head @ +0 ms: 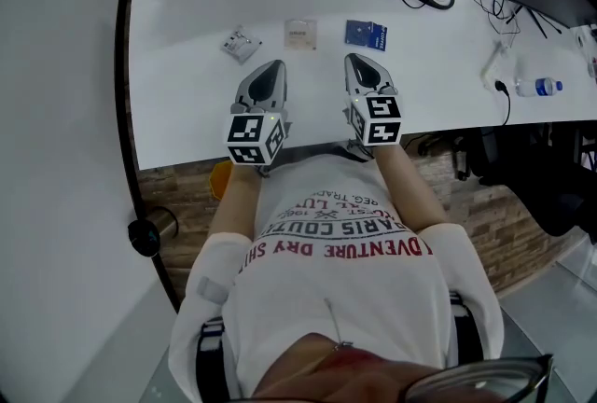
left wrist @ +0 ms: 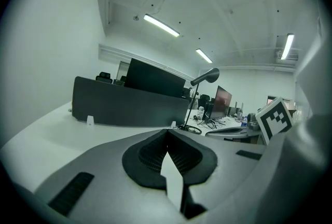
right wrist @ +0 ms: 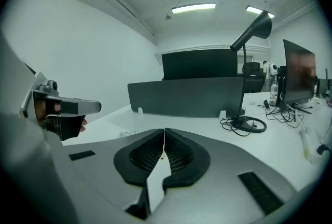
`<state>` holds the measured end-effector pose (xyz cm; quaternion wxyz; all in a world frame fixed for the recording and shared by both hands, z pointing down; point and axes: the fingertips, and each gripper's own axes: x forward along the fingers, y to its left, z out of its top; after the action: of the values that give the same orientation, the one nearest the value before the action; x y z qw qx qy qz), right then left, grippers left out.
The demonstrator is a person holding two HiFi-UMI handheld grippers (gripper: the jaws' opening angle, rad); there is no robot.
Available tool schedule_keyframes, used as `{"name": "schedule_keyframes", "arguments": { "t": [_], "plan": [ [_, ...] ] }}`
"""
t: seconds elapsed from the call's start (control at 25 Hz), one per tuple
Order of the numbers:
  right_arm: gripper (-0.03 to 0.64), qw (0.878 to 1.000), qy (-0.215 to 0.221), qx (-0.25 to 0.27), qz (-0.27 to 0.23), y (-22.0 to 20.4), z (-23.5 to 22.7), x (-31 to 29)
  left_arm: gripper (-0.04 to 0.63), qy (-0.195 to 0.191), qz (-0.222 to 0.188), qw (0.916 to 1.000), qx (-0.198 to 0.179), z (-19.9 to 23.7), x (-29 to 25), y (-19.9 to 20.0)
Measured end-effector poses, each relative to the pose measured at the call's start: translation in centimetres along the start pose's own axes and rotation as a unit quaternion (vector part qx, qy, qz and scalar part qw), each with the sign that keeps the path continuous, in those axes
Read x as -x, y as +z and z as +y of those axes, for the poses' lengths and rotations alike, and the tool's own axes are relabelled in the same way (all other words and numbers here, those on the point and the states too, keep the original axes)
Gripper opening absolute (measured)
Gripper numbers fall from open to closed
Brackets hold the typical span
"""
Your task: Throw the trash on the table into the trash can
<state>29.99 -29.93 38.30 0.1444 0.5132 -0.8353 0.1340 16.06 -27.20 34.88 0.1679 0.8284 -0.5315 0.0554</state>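
Left gripper (head: 276, 67) and right gripper (head: 354, 61), jaws closed empty, above table (head: 182, 117) near edge

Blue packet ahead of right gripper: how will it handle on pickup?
The blue packet lies flat on the white table: probably thin, light. Looks like wrapper film, so likely floppy. May slide on the smooth top when nudged.

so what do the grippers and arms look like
The left gripper and right gripper are grey shells with black ribbed pads, each carrying a white cube with black square markers. The T-shirt is white, short-sleeved, with red and grey lettering.
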Motion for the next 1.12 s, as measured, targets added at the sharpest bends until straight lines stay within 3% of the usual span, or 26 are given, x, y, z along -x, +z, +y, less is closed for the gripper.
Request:
{"name": "schedule_keyframes", "arguments": {
  "t": [0.4,0.48,0.68,0.96,1.12],
  "plan": [
    [0.034,0.996,0.011,-0.016,0.083,-2.8,-7.9,-4.2,0.023,-0.012,0.023,0.9996,0.009,-2.5,-7.5,-0.8],
    [0.147,0.994,0.016,-0.028,0.106,-4.1,-10.0,-5.4,0.023,-0.008,0.034,0.9993,0.016,-3.0,-9.6,-1.4],
    [0.216,0.983,0.017,-0.042,0.176,-9.0,-14.6,-8.8,0.023,0.023,0.073,0.9968,0.024,-3.0,-14.0,-4.1],
    [0.227,0.968,0.023,-0.051,0.245,-13.8,-18.2,-12.9,0.023,0.041,0.107,0.9926,0.043,-3.4,-17.8,-7.2],
    [0.225,0.967,0.012,-0.026,0.253,-14.5,-18.4,-13.6,0.023,0.056,0.122,0.9902,0.040,-3.1,-18.4,-8.7]
  ]
}}
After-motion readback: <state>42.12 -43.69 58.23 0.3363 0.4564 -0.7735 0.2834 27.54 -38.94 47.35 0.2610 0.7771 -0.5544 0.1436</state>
